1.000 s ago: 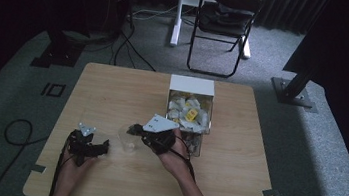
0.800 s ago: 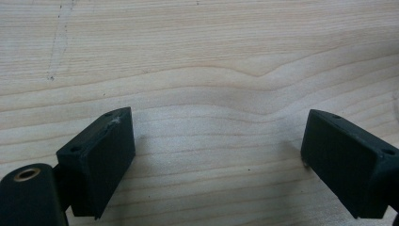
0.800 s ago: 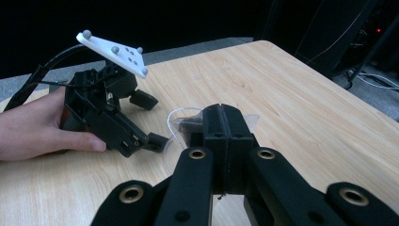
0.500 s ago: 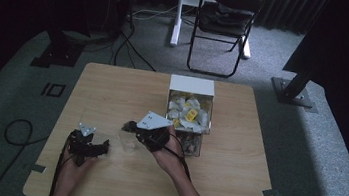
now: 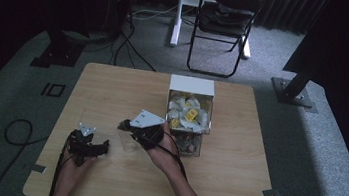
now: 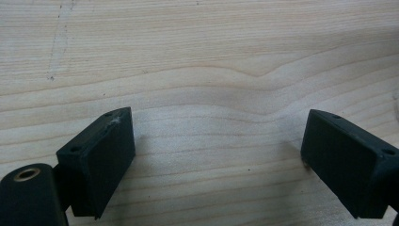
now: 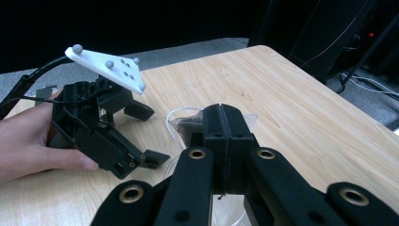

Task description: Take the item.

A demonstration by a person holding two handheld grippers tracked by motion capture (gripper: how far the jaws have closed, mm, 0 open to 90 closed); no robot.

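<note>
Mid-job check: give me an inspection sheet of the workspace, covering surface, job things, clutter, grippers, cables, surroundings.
Surface: light wooden table, bare wood under the left gripper.
Job's things: clear bag with something dark inside, pinched at the right gripper's jaws; clear box of white and yellow packets at the table's far middle, with a white lid end.
Clutter: nothing seen.
Grippers: left gripper open, jaws wide apart just above the table, nothing between them; right gripper shut on the bag.
Cables: one trails from each gripper toward the person; black cable loop on the floor at left.
Surroundings: grey carpet, black folding chair behind the table, dark stands at both sides.
</note>
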